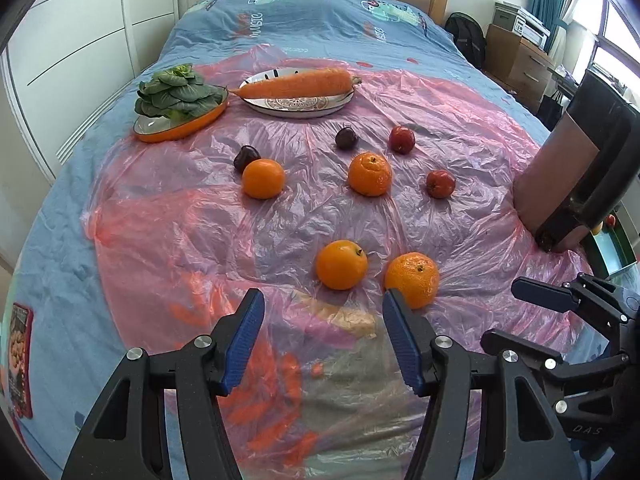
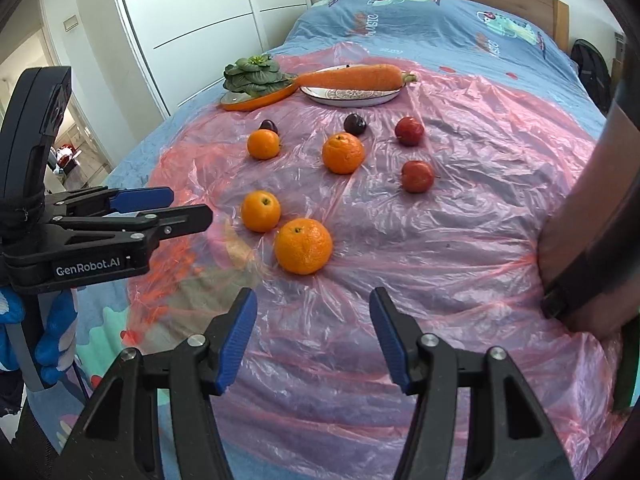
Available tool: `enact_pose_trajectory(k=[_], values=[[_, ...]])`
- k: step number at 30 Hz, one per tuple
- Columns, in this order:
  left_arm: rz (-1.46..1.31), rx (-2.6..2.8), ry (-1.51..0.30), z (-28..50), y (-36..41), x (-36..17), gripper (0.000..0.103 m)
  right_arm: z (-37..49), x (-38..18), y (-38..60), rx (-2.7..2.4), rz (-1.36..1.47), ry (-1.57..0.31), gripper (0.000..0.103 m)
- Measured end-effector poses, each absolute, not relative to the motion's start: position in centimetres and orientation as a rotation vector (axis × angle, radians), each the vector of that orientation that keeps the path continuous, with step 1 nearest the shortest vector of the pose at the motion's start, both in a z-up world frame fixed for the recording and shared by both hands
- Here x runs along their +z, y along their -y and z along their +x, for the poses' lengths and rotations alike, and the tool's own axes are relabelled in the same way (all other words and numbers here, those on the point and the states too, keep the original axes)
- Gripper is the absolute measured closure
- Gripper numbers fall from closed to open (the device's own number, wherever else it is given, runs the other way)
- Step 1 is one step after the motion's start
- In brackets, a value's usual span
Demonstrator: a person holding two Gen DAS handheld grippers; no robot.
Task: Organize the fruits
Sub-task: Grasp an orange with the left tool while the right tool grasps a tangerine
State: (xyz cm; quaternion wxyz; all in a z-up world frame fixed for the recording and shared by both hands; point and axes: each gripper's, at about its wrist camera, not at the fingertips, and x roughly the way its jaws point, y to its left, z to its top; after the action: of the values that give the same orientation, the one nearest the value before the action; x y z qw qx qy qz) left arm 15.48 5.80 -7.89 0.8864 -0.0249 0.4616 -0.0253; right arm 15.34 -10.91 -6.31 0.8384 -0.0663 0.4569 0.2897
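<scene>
Both grippers are hovering over a bed covered with a pink plastic sheet (image 1: 460, 128), and neither is holding anything. In the left wrist view the left gripper (image 1: 324, 336) is standing with its blue-padded jaws apart, only crinkled plastic showing between them. Its right pad is sitting just in front of a dimpled orange (image 1: 413, 279), not touching it as far as can be told. A smoother orange (image 1: 341, 265) is lying just beside that one, to its left.

In the right wrist view the right gripper (image 2: 312, 334) is likewise gaping over bare plastic, with the same two oranges lying ahead of it and to the left.

Farther up the sheet two more oranges (image 1: 263, 179) (image 1: 370, 174) are lying well apart. Two dark plums (image 1: 246, 157) (image 1: 346, 137) are sitting behind them, the left one touching its orange. Two red fruits (image 1: 402, 139) (image 1: 440, 183), too small to name surely, are lying to the right.

Near the head of the bed an orange oval dish (image 1: 180, 126) is holding a leafy green vegetable (image 1: 176, 90). Beside it a patterned plate (image 1: 298, 104) is carrying a large carrot (image 1: 296, 84) laid across it. A blue patterned bedspread (image 1: 320, 24) is showing beyond the sheet.

At the right edge a person's forearm (image 1: 556, 168) with a dark strap is resting on the sheet.
</scene>
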Motion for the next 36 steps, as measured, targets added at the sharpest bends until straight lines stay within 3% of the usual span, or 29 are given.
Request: enact_pose_trajectory(k=[15,16,20,22,36], values=[[-0.034,-0.133,-1.045,19.7,-5.1,-11.4,0.048,19.3,-10.3,6.8,0.689,-0.262,-0.998,0.047],[-0.038,-0.135,-1.050,19.9,-5.1,-11.5,0.049,19.4,-10.4,6.6,0.694,-0.266,-0.997,0.048],[-0.045,-0.139,-1.073,20.6,-5.2,-12.3,0.061,20.0,-11.0,6.1,0.706,-0.273,-1.000,0.072],[-0.041,-0.142,-1.079,20.8,-5.1,-12.6,0.064,20.2,-11.2,6.0,0.708,-0.267,-1.004,0.076],[-0.031,-0.132,-1.088,21.5,-4.8,-13.2,0.069,20.8,-11.5,5.9,0.711,-0.243,-1.014,0.078]])
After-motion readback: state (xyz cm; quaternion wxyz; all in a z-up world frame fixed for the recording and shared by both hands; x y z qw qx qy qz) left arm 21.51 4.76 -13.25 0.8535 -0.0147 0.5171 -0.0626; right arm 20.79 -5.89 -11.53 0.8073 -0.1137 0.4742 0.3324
